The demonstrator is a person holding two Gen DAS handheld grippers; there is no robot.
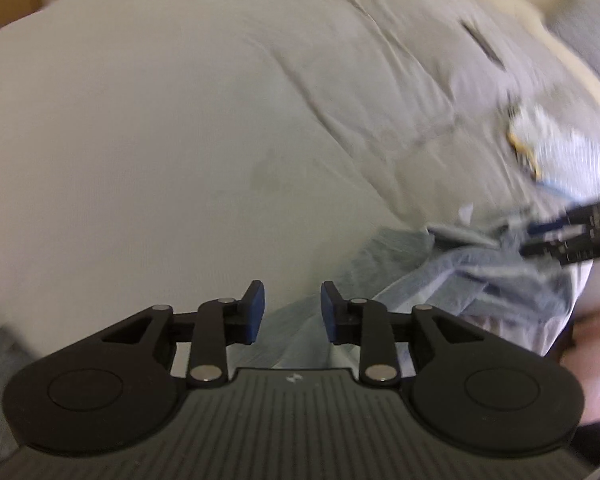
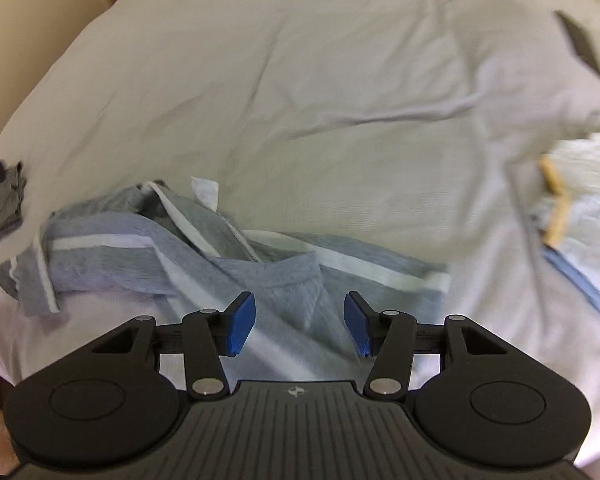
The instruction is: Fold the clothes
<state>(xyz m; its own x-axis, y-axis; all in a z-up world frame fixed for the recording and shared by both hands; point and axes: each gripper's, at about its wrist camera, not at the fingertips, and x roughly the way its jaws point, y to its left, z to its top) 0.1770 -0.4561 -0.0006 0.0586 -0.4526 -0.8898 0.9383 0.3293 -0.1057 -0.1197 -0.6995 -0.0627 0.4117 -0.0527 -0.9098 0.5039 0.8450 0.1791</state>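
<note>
Your left gripper (image 1: 292, 312) has its blue pads spread apart with nothing pinched between them; through the gap you just see the pale sheet (image 1: 140, 140) and a thin edge of the grey-blue garment (image 1: 420, 264) running in from about 4 o'clock. In that left wrist view the garment is bunched up toward 3 to 4 o'clock, and your right gripper (image 1: 540, 236) pokes in from the 3 o'clock edge right over the crumpled fabric, though it's too blurry there to tell what its jaws are doing. Switch to the right wrist view and it's clearer: your right gripper (image 2: 300, 324) has its jaws standing wide, pads not pressing on anything, with the garment (image 2: 228, 264) lying loose on the sheet (image 2: 300, 80) directly below and ahead of them. The cloth is grey-blue with white stripes, rumpled and unfolded, stretching from roughly 9 o'clock across to 3 o'clock through the lower middle of the view, with a white tag (image 2: 205, 191) sticking up near the centre. A darker grey piece of clothing (image 2: 4, 204) sits off at 9 o'clock, at the sheet's edge. Over at 3 o'clock there's a light blue fabric (image 2: 588, 216) with a tan label (image 2: 556, 200), beside a wrinkled fold of the sheet.
</note>
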